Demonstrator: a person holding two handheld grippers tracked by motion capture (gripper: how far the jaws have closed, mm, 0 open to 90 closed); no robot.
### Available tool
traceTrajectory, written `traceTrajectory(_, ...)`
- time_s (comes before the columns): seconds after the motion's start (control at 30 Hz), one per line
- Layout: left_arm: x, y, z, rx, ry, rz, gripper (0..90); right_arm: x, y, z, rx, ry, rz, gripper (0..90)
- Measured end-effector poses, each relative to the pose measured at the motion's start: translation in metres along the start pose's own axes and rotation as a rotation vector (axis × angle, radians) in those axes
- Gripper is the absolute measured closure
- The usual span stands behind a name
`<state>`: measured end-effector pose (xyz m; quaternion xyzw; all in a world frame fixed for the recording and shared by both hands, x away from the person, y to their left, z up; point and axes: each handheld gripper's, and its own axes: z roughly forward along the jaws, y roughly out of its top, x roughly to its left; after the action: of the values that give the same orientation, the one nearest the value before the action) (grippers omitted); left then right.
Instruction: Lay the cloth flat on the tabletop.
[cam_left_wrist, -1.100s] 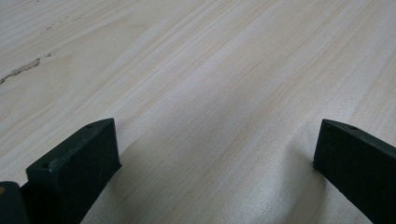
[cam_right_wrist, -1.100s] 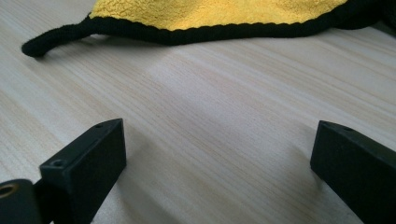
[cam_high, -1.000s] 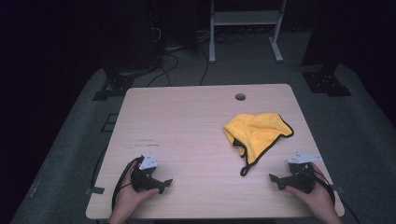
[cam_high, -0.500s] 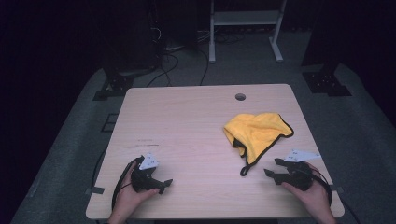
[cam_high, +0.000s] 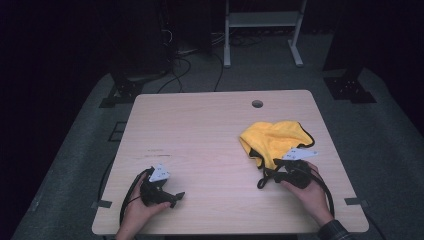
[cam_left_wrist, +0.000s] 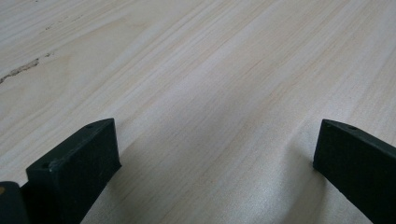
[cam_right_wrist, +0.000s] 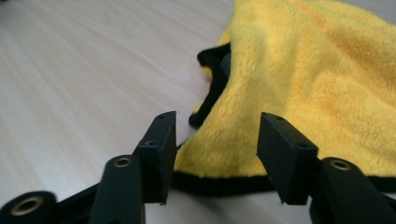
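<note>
The right hand-held gripper (cam_right_wrist: 214, 154) has just been closing its jaws, and they now stand about half apart with the near edge of the yellow cloth (cam_right_wrist: 303, 88) lying between them. In the right gripper view the pads flank the cloth's black-trimmed hem without pressing on it, so the cloth is not yet grasped. In the high view this right hand-held gripper (cam_high: 270, 176) sits at the cloth's near end, with the person's right hand (cam_high: 306, 190) wrapped around its body and its cable looping beside the wrist.

The yellow cloth (cam_high: 275, 140) lies crumpled on the right half of the surface (cam_high: 200, 135), a dark strip of its edging trailing toward the person.

The left hand-held gripper (cam_high: 176, 196) rests on the surface near the front left corner, held by the left hand (cam_high: 142, 205), well apart from the cloth. In the left gripper view its jaws stand wide and released, with bare pale wood (cam_left_wrist: 210, 93) between them.

A small round hole (cam_high: 257, 103) sits near the far edge of the surface.
</note>
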<state>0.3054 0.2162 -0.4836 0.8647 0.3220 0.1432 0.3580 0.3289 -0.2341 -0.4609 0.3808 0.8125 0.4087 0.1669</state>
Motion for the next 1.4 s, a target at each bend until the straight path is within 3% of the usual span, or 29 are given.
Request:
traceTrajectory(0.27, 0.000, 0.000, 0.000, 0.002, 0.000, 0.002, 0.0, -0.006, 0.013, 0.024, -0.001, -0.019, 0.017, 48.9)
traceTrajectory(0.3, 0.000, 0.000, 0.000, 0.002, 0.000, -0.001, 0.0, -0.007, 0.013, 0.030, 0.015, -0.021, 0.031, 58.4)
traceTrajectory(0.33, 0.000, 0.000, 0.000, 0.002, 0.000, -0.001, 0.0, -0.007, 0.013, 0.030, 0.015, -0.021, 0.031, 58.4)
traceTrajectory(0.47, 0.000, 0.000, 0.000, 0.002, -0.001, -0.001, 0.0, -0.007, 0.015, 0.034, 0.036, -0.006, 0.032, 76.4)
traceTrajectory(0.6, 0.000, 0.000, 0.000, 0.002, -0.001, -0.001, 0.0, 0.000, 0.018, 0.030, 0.027, 0.028, 0.020, 79.5)
traceTrajectory(0.7, 0.000, 0.000, 0.000, 0.002, -0.001, -0.001, 0.0, 0.010, 0.020, 0.028, 0.032, 0.073, 0.009, 80.0)
traceTrajectory(0.9, 0.000, 0.000, 0.000, 0.003, 0.000, 0.002, 0.0, 0.039, 0.021, 0.026, 0.028, 0.211, -0.027, 80.1)
traceTrajectory(1.13, 0.000, 0.000, 0.000, 0.000, 0.000, -0.001, 0.0, 0.087, 0.023, 0.036, 0.052, 0.371, -0.098, 79.9)
traceTrajectory(1.3, 0.000, 0.000, 0.000, -0.001, 0.000, -0.002, 0.0, 0.114, 0.023, 0.042, 0.070, 0.438, -0.140, 79.0)
traceTrajectory(1.4, 0.000, 0.000, 0.000, -0.001, 0.000, -0.002, 0.0, 0.122, 0.022, 0.045, 0.077, 0.440, -0.172, 71.5)
